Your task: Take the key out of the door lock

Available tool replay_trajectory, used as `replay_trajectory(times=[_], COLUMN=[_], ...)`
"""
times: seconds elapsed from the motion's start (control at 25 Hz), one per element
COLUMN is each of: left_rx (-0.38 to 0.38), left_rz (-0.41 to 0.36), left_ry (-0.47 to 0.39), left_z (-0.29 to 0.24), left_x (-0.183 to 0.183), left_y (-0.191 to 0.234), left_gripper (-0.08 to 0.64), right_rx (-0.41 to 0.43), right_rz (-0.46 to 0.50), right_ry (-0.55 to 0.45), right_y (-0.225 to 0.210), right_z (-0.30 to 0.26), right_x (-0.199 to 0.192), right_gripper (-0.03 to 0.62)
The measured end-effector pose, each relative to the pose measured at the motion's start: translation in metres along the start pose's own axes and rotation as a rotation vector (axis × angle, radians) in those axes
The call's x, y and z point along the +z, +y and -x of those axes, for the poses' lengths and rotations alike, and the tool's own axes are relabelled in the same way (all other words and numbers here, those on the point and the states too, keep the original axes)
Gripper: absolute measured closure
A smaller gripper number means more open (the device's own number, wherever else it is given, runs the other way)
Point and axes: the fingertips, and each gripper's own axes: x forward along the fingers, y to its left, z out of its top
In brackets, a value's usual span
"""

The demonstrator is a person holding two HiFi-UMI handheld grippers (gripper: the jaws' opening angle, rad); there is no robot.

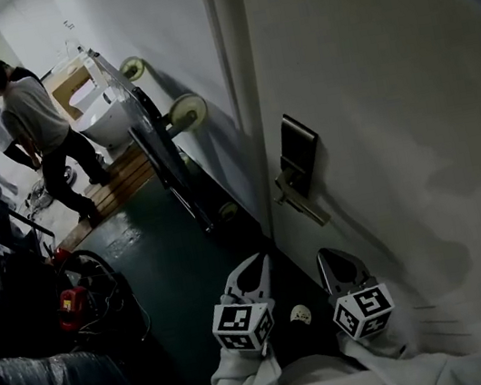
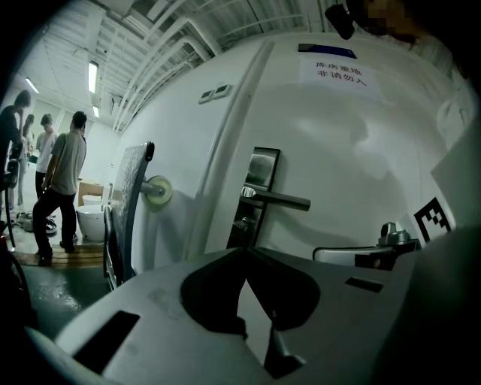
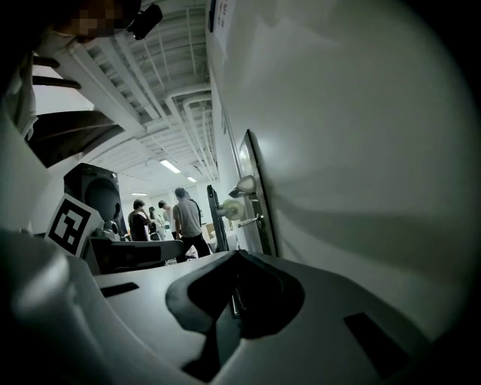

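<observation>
Door [image 1: 393,114]: white and plain, on your right, with a dark lock plate [image 1: 298,154] and a lever handle [image 1: 302,199].
Key [image 2: 242,223]: a small metal stub on the plate just under the lever, well apart from your 2 grippers.
Left gripper [image 1: 257,262]: jaws pressed together, nothing between them.
Right gripper [image 1: 331,259]: jaws pressed together, empty.
Floor [image 1: 167,246]: dark green, glossy.
Room: a wheeled frame [image 1: 159,146] leans on the wall, and people [image 1: 39,121] stand beyond it.
</observation>
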Motion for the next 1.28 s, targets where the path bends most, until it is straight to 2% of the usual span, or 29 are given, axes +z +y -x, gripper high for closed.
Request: replay_trajectory(times=[0.12,0.44,0.8,1.28], left_rx=[-0.004,-0.074,-0.153,-0.262], left_rz=[0.004,0.001,-0.004,0.062], left_ry=[-0.007,0.004,0.038,0.083], left_z=[-0.015,-0.047,-0.071,-0.077], left_x=[0.003,0.010,0.029,0.022], left_y=[0.004,0.000,0.005,0.006], left_gripper=[0.546,0.546,0.546,0.546], right_rx=[-0.002,-0.029,-0.098,-0.173], right_rz=[0.002,-0.026,-0.071,-0.080], right_ry=[-0.003,-0.003,-0.032,-0.027], right_y=[-0.007,-0.015,-0.022,-0.017], right_z=[-0.008,-0.019,-0.029,-0.029], right_x=[0.004,0.005,0.020,0.014], right_gripper=[0.540,0.540,0.540,0.540])
